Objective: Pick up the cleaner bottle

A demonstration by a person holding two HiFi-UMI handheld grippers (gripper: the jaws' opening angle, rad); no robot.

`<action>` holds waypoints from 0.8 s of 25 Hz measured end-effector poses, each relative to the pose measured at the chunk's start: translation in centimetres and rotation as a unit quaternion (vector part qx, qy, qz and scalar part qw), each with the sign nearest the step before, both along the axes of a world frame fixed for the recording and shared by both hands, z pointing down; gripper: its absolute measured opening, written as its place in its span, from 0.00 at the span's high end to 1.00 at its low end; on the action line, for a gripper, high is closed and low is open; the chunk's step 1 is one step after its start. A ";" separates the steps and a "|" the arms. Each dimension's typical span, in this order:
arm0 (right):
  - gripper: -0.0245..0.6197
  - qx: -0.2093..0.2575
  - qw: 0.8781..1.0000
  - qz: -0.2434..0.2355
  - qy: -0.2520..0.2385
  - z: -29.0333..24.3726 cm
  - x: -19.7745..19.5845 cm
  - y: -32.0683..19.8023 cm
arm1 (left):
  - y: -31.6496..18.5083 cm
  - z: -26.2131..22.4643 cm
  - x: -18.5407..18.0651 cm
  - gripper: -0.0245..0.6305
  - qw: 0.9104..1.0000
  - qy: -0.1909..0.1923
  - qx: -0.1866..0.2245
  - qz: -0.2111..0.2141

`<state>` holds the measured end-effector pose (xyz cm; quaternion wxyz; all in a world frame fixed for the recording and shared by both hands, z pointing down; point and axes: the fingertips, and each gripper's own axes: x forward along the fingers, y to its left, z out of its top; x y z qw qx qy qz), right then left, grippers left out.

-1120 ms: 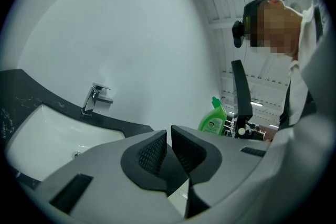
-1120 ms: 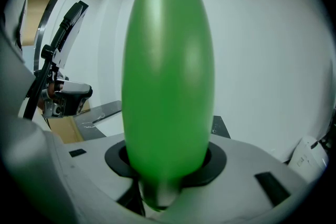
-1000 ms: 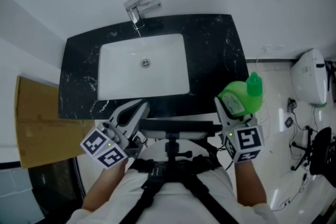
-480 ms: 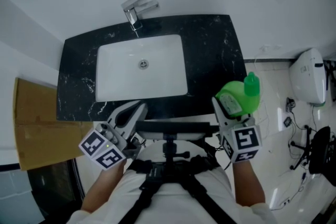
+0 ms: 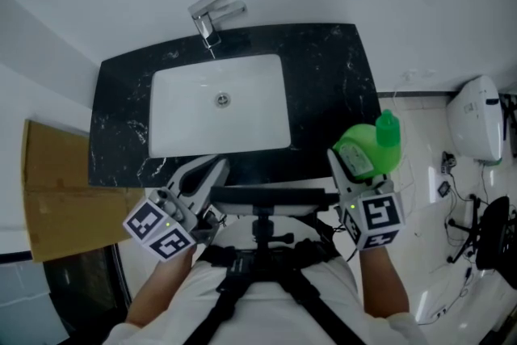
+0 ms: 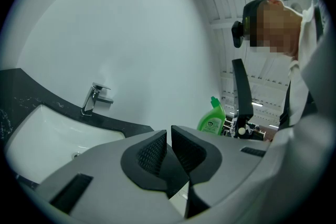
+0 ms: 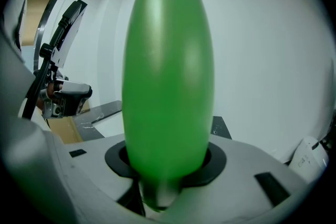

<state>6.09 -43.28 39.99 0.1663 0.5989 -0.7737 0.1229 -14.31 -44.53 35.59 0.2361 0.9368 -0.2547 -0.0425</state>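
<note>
The right gripper (image 5: 356, 166) has its jaws closed on the lower body of the green cleaner bottle (image 5: 370, 151), which is lifted and, from the head view, shows over the right front corner of the black counter (image 5: 333, 69) (its cap points away from the person). The left gripper (image 5: 200, 175) hangs near the counter's front edge, below the white sink (image 5: 186, 105), its jaws drawn together to a thin slit with nothing between them.

Nothing legible, even cleaner bottle (image 6: 211, 120) label.
</note>
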 end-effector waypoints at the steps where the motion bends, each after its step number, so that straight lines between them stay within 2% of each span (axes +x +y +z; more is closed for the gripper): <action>1: 0.69 0.000 1.000 0.000 0.000 0.0 0.0 -0.1 | 0.0 0.0 0.0 0.93 1.000 0.000 0.000 0.000; 20: 0.69 -0.006 1.000 -0.002 0.001 0.0 -0.2 -0.5 | -0.4 0.0 0.1 0.93 1.000 -0.002 -0.001 0.004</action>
